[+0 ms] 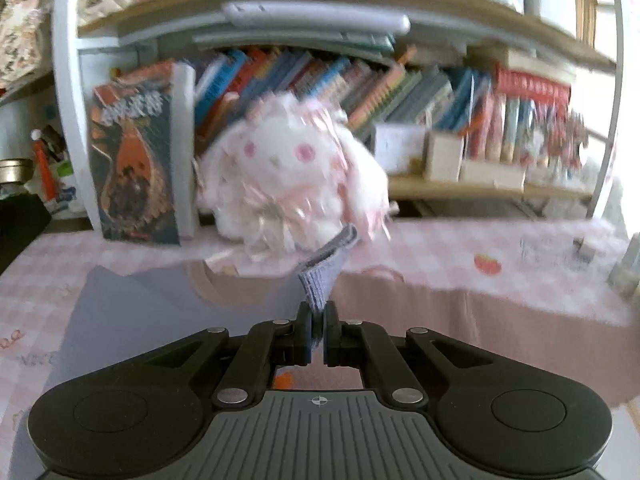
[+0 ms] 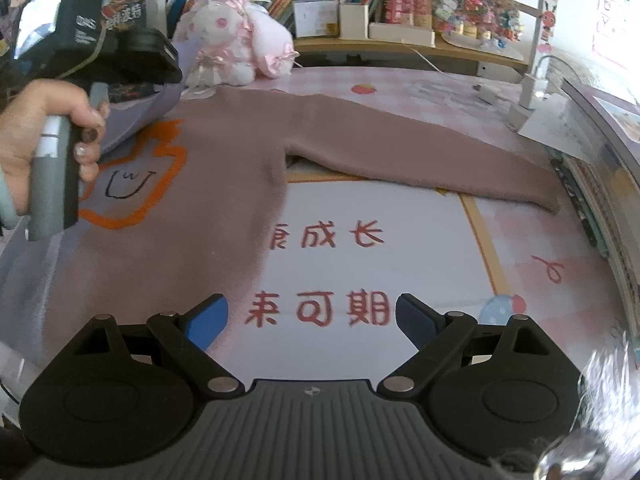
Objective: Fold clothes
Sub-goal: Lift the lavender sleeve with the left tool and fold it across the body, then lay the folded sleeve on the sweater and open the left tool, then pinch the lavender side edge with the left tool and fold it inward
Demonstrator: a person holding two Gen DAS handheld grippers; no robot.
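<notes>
A mauve-pink sweater (image 2: 224, 184) with a lavender left half and an orange outline drawing lies flat on the table; its right sleeve (image 2: 420, 156) stretches out to the right. My left gripper (image 1: 318, 320) is shut on the lavender ribbed cuff (image 1: 326, 268) of the left sleeve and holds it lifted over the sweater body (image 1: 132, 308). In the right wrist view the left gripper (image 2: 136, 56) shows at the upper left, held by a hand, with lavender cloth hanging below it. My right gripper (image 2: 312, 316) is open and empty above the table mat, just right of the sweater's hem.
A white and pink plush toy (image 1: 288, 172) sits at the table's back, also in the right wrist view (image 2: 236, 40). Bookshelves with books (image 1: 360, 88) stand behind it. A white mat with red characters (image 2: 332, 272) covers the table. A charger and cable (image 2: 520, 96) lie at right.
</notes>
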